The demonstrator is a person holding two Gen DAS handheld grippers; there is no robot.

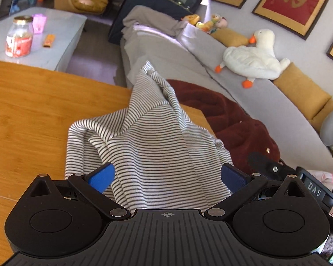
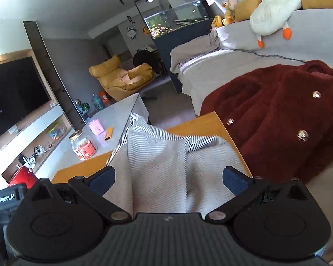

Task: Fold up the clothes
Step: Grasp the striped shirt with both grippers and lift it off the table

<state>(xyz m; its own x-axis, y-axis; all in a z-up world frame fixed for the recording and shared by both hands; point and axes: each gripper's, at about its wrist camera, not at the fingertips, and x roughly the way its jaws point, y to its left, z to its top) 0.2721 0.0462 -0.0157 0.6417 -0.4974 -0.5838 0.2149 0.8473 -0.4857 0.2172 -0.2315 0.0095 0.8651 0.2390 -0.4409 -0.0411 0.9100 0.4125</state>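
A white shirt with thin dark stripes (image 1: 148, 133) lies bunched on the wooden table (image 1: 33, 110), one fold standing up in a peak at its far end. My left gripper (image 1: 166, 173) is open, its blue pads (image 1: 102, 177) wide apart with the cloth lying between them. In the right wrist view the same shirt (image 2: 157, 155) shows its paler inside, spreading toward the table's (image 2: 199, 122) far edge. My right gripper (image 2: 168, 177) is open too, its pads either side of the cloth. Whether either gripper touches the fabric is unclear.
A dark red fuzzy coat with metal buttons (image 2: 277, 110) lies on the grey sofa (image 1: 188, 55) just past the table's right edge. A white goose plush (image 1: 250, 59) rests on the sofa. A glass jar (image 1: 18, 37) stands on the pale coffee table (image 1: 55, 35) beyond.
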